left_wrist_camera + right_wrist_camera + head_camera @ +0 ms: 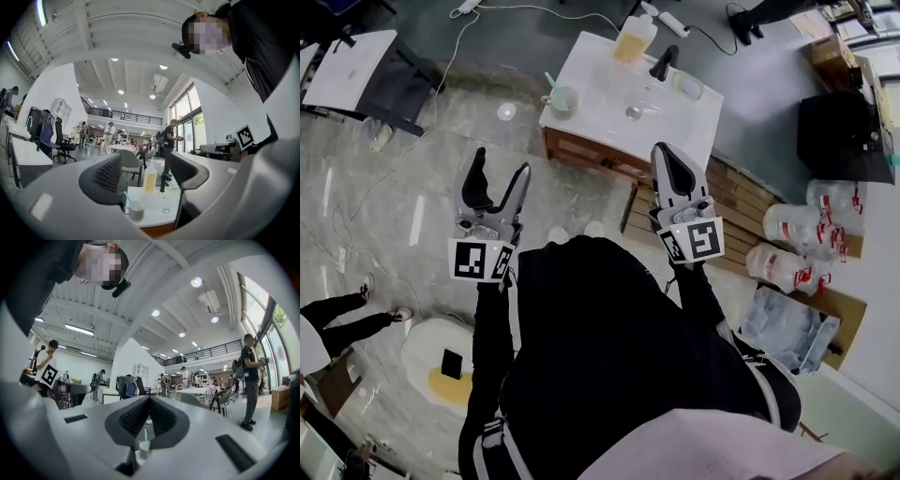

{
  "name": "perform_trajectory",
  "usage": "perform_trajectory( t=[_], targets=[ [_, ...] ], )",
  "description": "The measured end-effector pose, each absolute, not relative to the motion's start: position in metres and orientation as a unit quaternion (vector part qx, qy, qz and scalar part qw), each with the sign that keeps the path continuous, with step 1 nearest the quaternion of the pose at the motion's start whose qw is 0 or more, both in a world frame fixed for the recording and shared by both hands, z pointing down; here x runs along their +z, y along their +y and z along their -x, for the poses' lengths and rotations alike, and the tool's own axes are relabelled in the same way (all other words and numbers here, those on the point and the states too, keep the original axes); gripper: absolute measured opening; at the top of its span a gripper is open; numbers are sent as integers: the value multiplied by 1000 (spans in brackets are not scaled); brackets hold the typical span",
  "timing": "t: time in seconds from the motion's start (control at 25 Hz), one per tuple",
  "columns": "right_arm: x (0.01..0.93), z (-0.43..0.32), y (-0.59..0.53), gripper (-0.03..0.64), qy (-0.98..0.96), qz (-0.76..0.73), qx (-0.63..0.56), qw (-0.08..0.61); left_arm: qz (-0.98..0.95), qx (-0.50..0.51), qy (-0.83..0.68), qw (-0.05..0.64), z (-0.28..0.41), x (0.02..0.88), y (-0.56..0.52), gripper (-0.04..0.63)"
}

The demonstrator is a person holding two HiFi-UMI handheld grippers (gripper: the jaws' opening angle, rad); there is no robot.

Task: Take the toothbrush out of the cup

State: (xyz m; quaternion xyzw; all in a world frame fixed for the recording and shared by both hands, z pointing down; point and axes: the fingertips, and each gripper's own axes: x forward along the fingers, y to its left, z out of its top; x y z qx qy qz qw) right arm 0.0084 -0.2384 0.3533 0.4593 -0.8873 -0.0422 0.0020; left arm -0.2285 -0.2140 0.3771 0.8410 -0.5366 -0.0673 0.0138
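The white surface (675, 127) is a washstand top on a wooden base, standing on a grey marbled floor (422, 178) with cables trailing past its far side. On it stand a bottle of yellow liquid (635, 39) and a black tap (664, 62), with a drain hole (634, 112) between them and the near edge. Flattened cardboard (741, 202) and clear water jugs (787, 225) lie to its right. The gripper views show a tall open hall with office chairs, tables, a railed mezzanine, large windows and several people standing about.

The cup (563, 98) sits at the surface's left end, near the front corner. The teal toothbrush (550, 82) stands in it, its long axis near upright and its upper end leaning left, away from the tap.

The left gripper (502, 164) is held over the floor, well short of the surface, its jaws apart with nothing between them. The right gripper (661, 150) is raised just before the surface's front edge, its jaws pressed together and empty.
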Motion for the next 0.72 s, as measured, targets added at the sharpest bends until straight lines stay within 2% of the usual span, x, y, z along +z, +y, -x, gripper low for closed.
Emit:
perform_trajectory(
  t=[0.72],
  targets=[
    [360,-26,-308,0,-908,-415,-47,9,-826,-49,-562,23,201,392,-273,311]
  ],
)
